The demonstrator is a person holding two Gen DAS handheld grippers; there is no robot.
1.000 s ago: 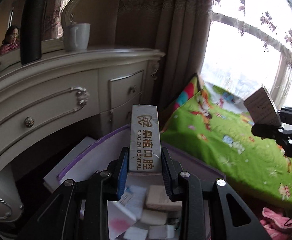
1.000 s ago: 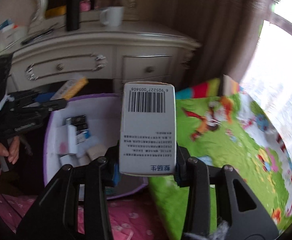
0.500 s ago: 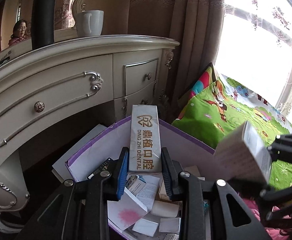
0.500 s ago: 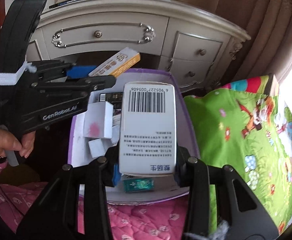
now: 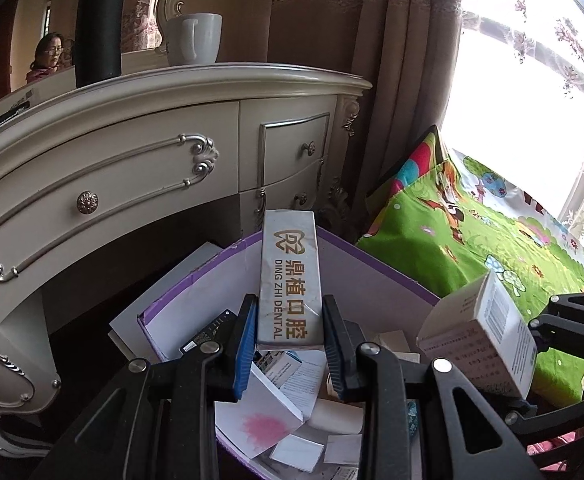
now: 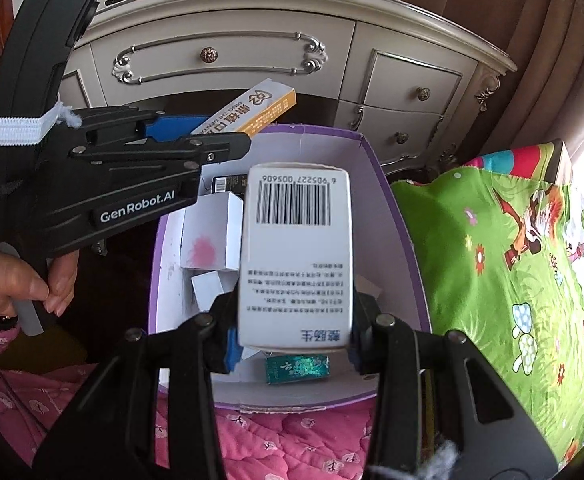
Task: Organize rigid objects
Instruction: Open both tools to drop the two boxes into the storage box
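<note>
My left gripper (image 5: 289,344) is shut on a long grey dental box (image 5: 290,278) and holds it above the purple storage box (image 5: 376,268). The same dental box shows in the right wrist view (image 6: 252,110), with an orange end. My right gripper (image 6: 292,344) is shut on a white barcode box (image 6: 296,256) and holds it over the purple storage box (image 6: 396,216). The white box also shows at the right of the left wrist view (image 5: 480,336). Several small cartons lie inside the storage box, among them a white one with a pink spot (image 6: 208,240) and a green one (image 6: 297,367).
A cream dresser (image 5: 140,152) with drawers stands behind the box, with a white mug (image 5: 194,38) and a black flask (image 5: 98,20) on top. A green cartoon mat (image 6: 512,264) lies to the right. A pink quilt (image 6: 284,436) lies in front. Curtains and a bright window are at the back right.
Both grippers have moved in closer over the purple box and lower. The right gripper with its white box has come nearer to the left gripper. Both keep hold of their boxes.
</note>
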